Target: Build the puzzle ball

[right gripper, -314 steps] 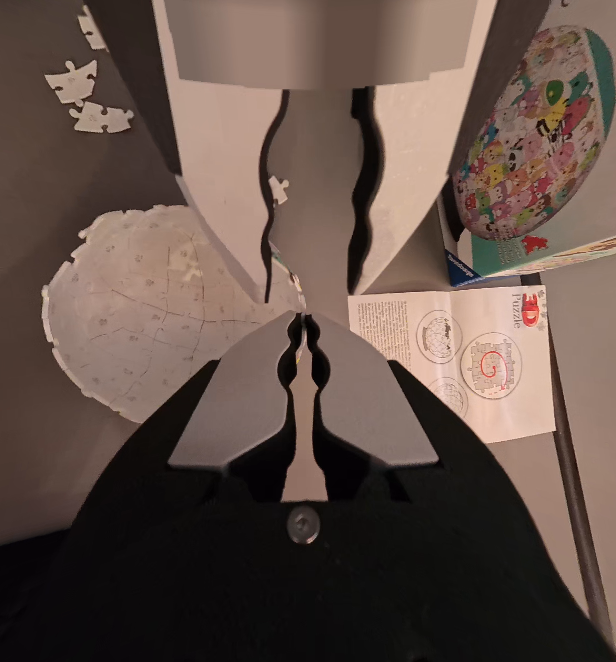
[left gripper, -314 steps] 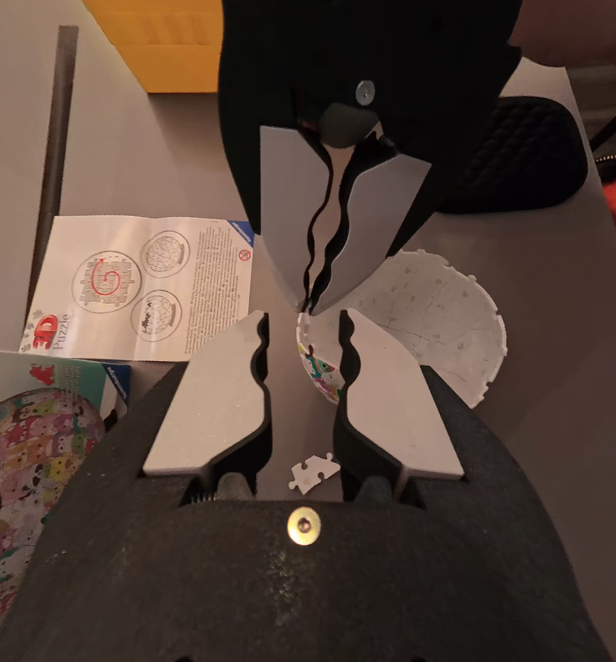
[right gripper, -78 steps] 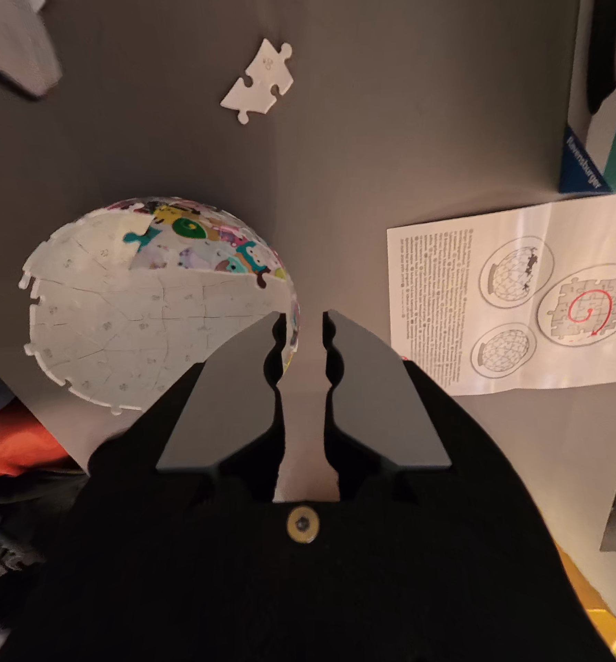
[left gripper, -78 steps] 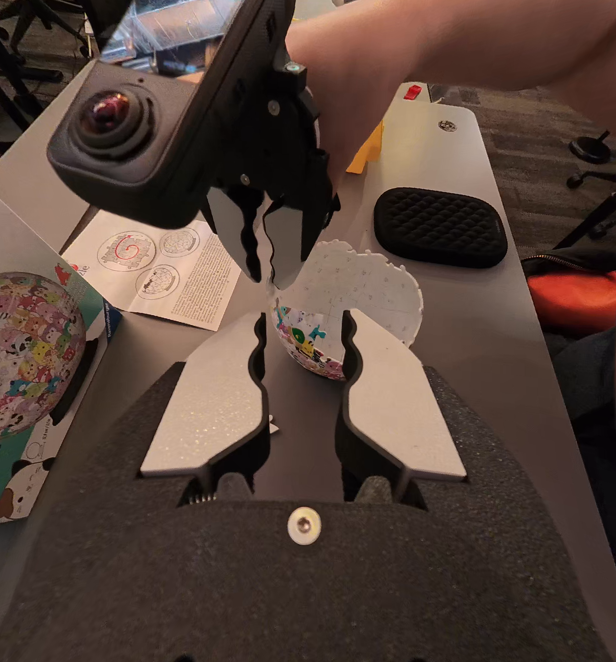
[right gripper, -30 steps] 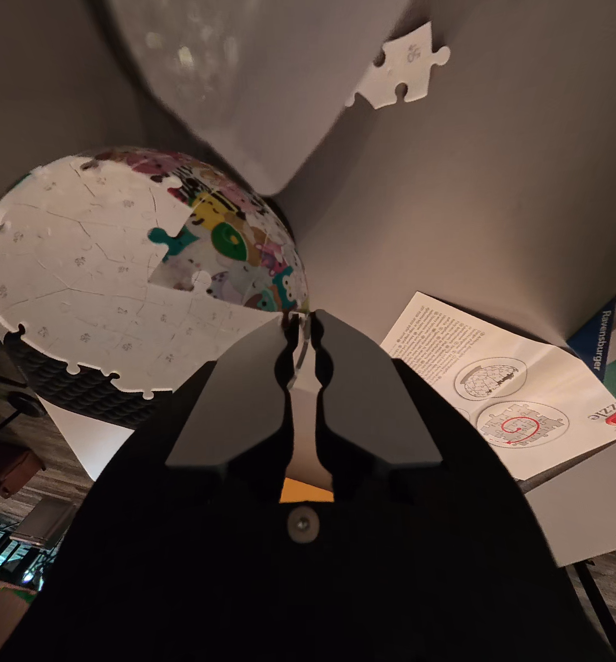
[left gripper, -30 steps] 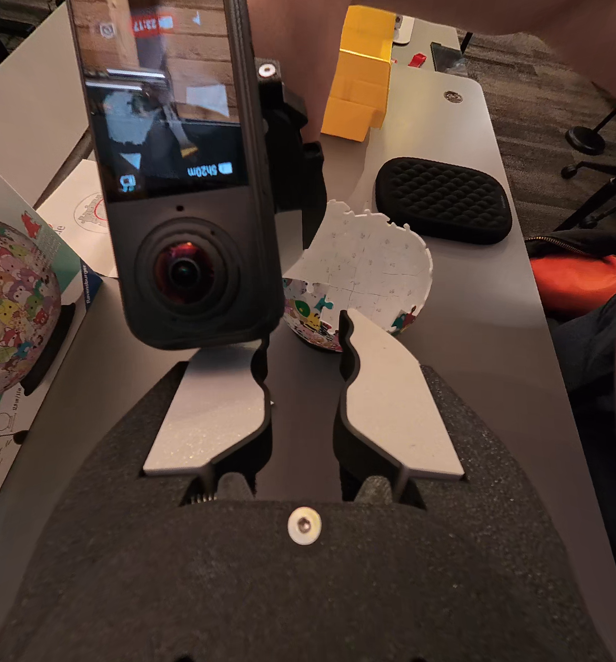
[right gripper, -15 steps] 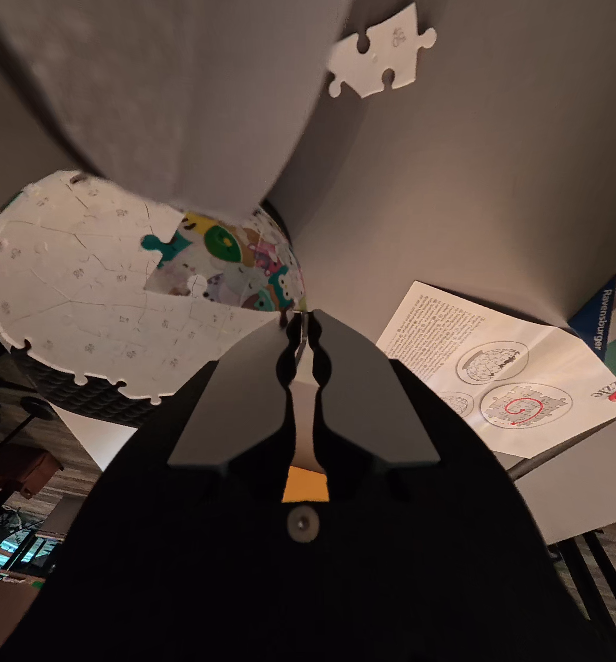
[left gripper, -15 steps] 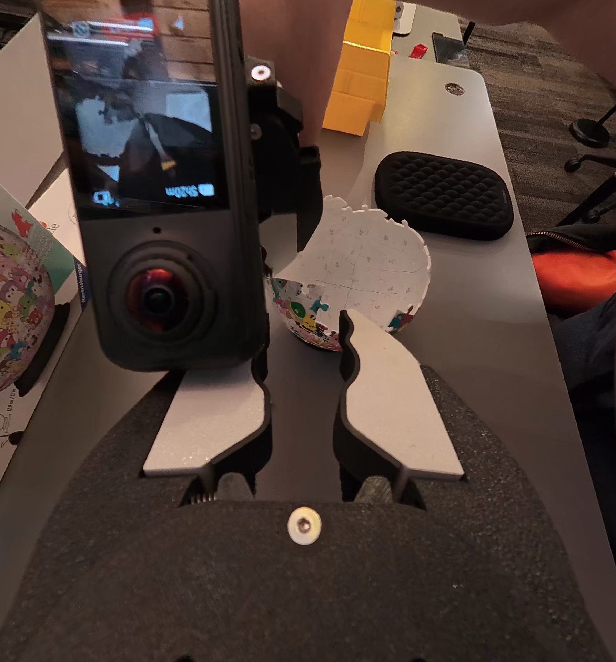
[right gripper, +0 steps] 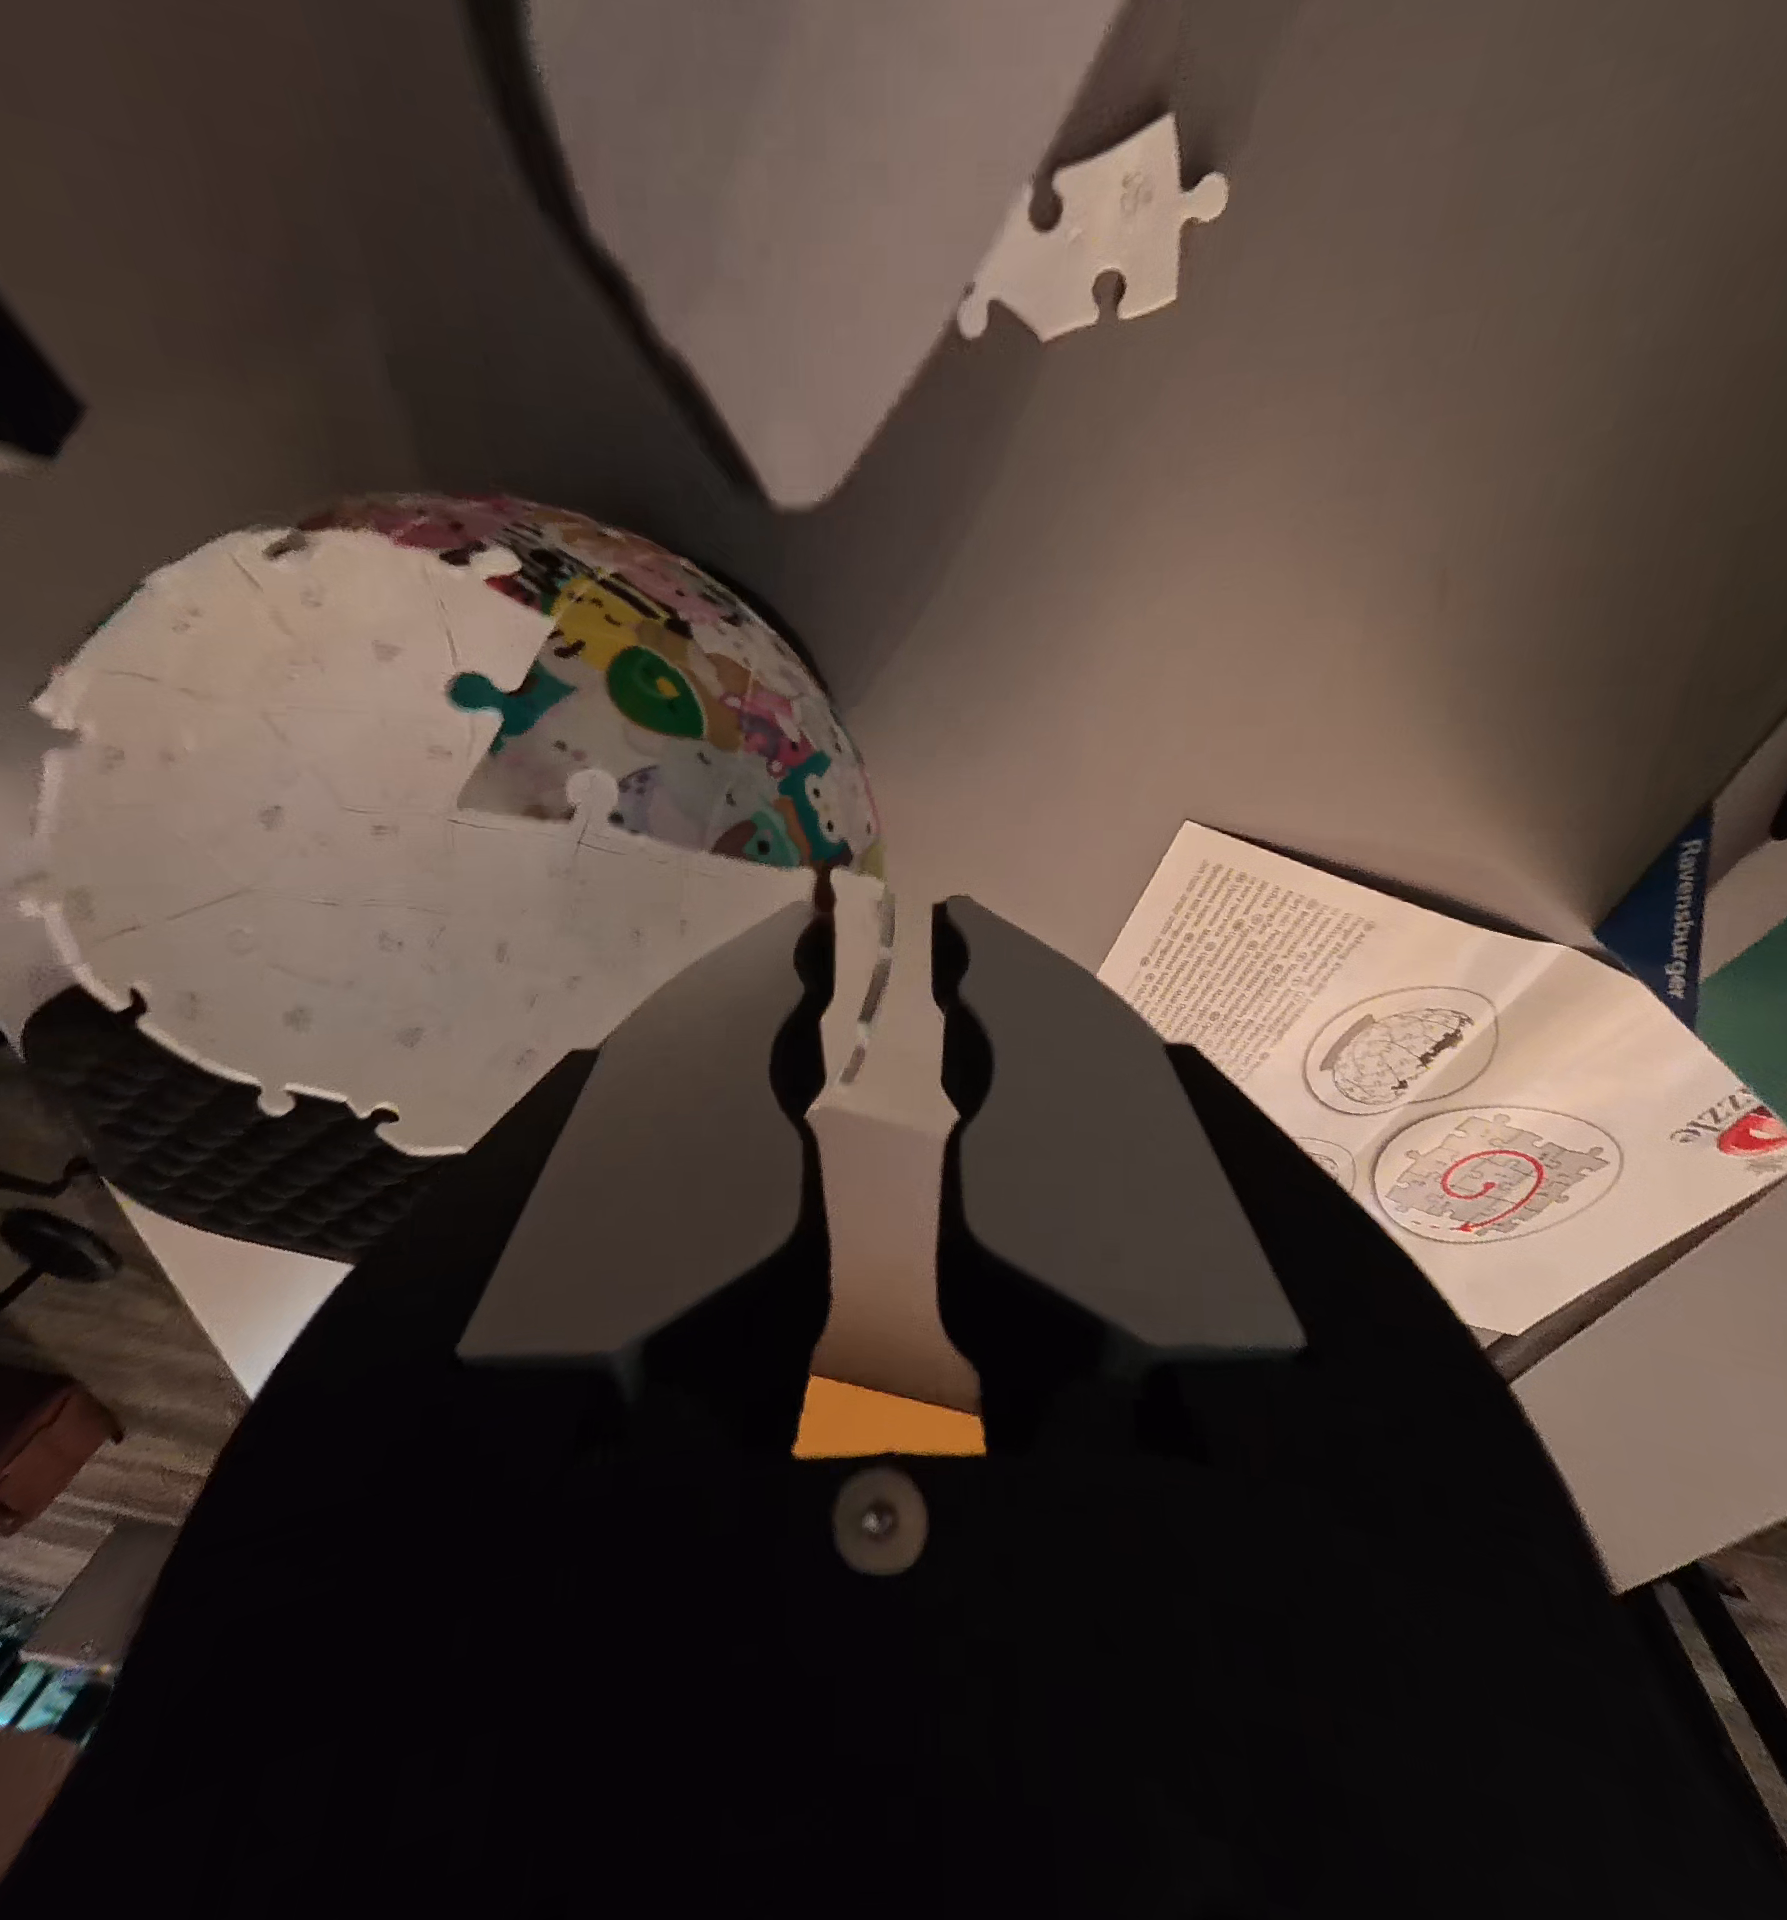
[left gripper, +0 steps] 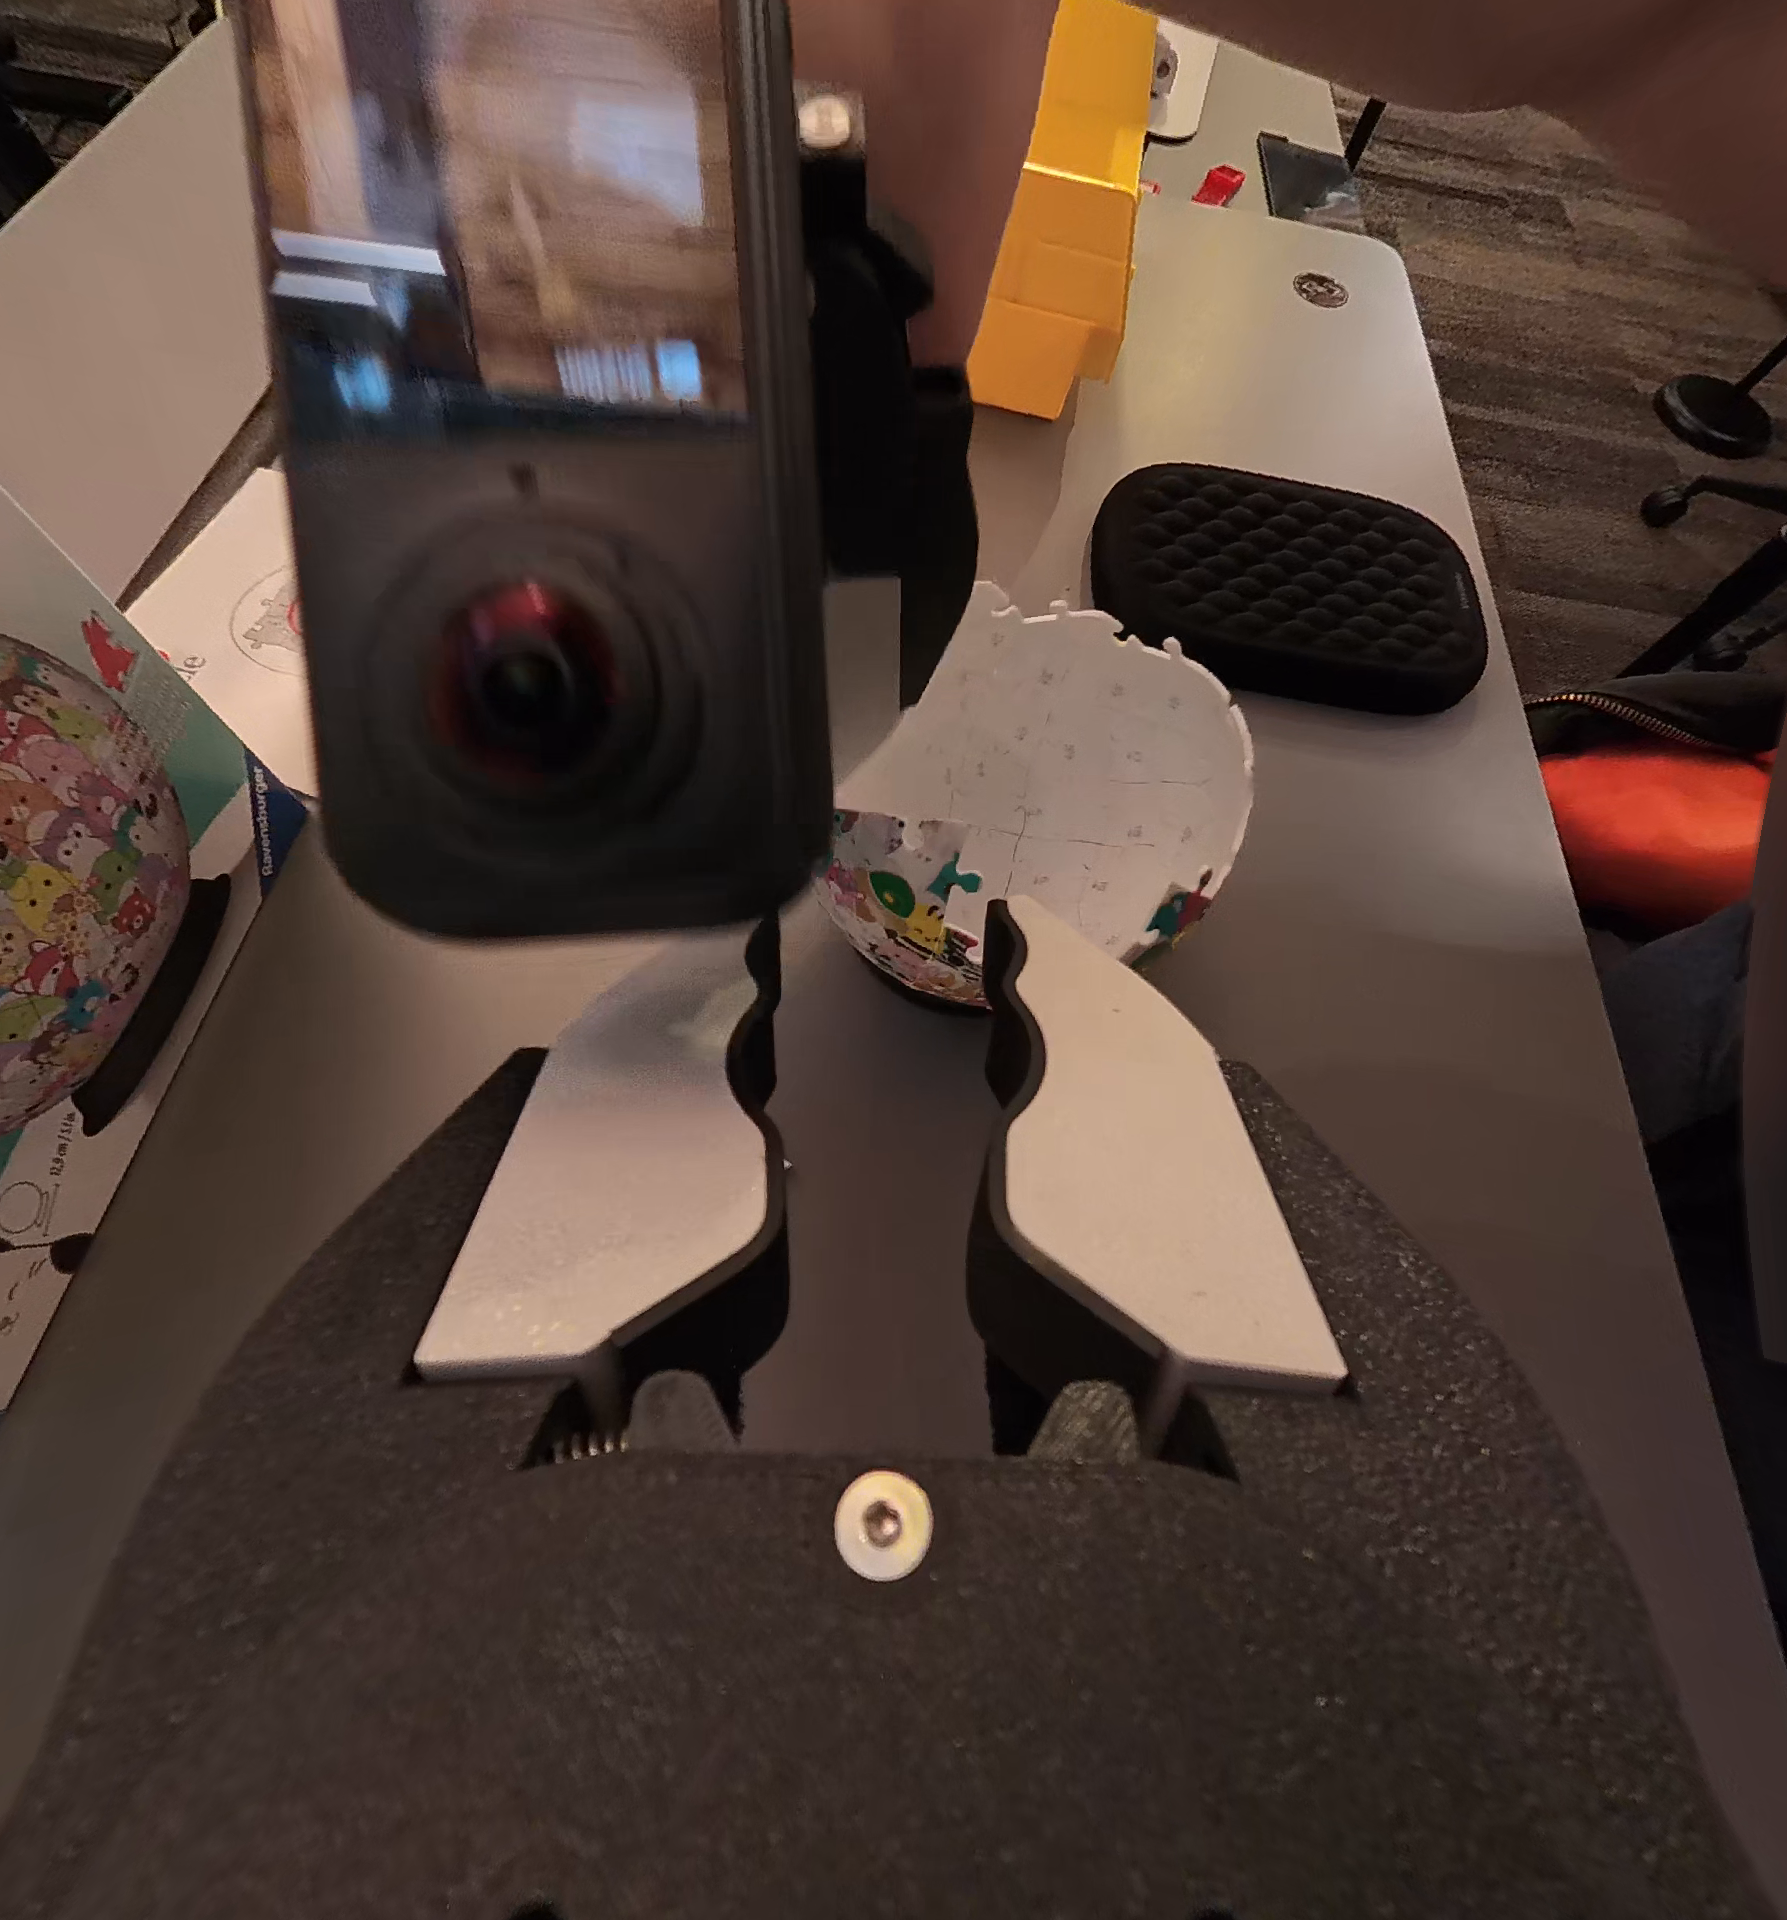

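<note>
One half-built puzzle ball (right gripper: 349, 883) rests on the grey table (left gripper: 1388, 1039), its rim lying between the parted jaws of the right gripper (right gripper: 873, 914). Left gripper (left gripper: 878, 925), near the ball, also has its jaws apart. Advise clamping the rim gently before adding the loose piece (right gripper: 1097, 249) beyond the ball. Dim office, carpeted floor.

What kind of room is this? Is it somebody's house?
Probably an office or workroom, not a house. The long grey desk stands on grey patterned carpet, a black rolling chair base sits nearby, and a black quilted wrist pad lies on the desk.
</note>
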`<action>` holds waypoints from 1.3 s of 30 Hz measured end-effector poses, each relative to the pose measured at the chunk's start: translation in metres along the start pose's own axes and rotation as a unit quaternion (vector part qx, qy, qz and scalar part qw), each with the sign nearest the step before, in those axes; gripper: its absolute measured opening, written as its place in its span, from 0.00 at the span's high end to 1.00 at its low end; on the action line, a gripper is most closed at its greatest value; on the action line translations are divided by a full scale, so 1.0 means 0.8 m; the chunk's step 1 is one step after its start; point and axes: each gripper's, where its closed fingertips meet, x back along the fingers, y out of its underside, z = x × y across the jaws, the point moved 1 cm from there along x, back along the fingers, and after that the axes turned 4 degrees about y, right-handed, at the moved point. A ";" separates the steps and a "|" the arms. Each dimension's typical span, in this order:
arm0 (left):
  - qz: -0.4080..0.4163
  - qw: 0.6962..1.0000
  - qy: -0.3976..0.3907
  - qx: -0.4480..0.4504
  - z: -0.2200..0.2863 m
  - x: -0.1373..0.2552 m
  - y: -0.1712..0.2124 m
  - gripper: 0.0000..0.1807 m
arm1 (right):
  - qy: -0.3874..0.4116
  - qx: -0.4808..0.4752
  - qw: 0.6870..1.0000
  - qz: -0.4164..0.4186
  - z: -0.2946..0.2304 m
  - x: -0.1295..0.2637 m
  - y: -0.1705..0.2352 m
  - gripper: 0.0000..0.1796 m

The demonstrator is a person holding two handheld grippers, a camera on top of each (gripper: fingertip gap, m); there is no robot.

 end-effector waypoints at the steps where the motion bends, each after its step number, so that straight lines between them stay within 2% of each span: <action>1: 0.001 1.000 0.000 0.000 0.000 0.001 -0.001 0.79 | 0.003 -0.002 1.000 0.010 0.001 0.005 -0.002 0.89; 7: 0.013 1.000 -0.006 -0.001 0.001 0.007 -0.007 0.79 | 0.030 -0.018 0.998 0.060 0.008 0.042 -0.001 0.85; 16: 0.010 1.000 -0.008 0.004 0.001 0.008 0.000 0.79 | 0.013 -0.124 0.989 0.078 0.002 0.032 0.019 0.84; 22: -0.007 1.000 -0.020 0.015 -0.008 0.004 0.008 0.79 | 0.015 -0.120 0.990 0.066 0.000 0.026 0.020 0.86; 27: -0.024 0.998 -0.042 0.042 -0.016 -0.009 0.037 0.78 | 0.035 -0.120 0.988 0.089 0.002 0.027 0.020 0.88; 35: 0.032 0.998 -0.030 0.053 -0.001 -0.031 0.039 0.76 | 0.080 -0.120 0.977 0.157 0.003 0.040 0.013 0.89; 39: 0.044 0.997 -0.024 0.056 -0.003 -0.039 0.031 0.76 | 0.069 -0.128 0.972 0.186 0.000 0.038 0.014 0.90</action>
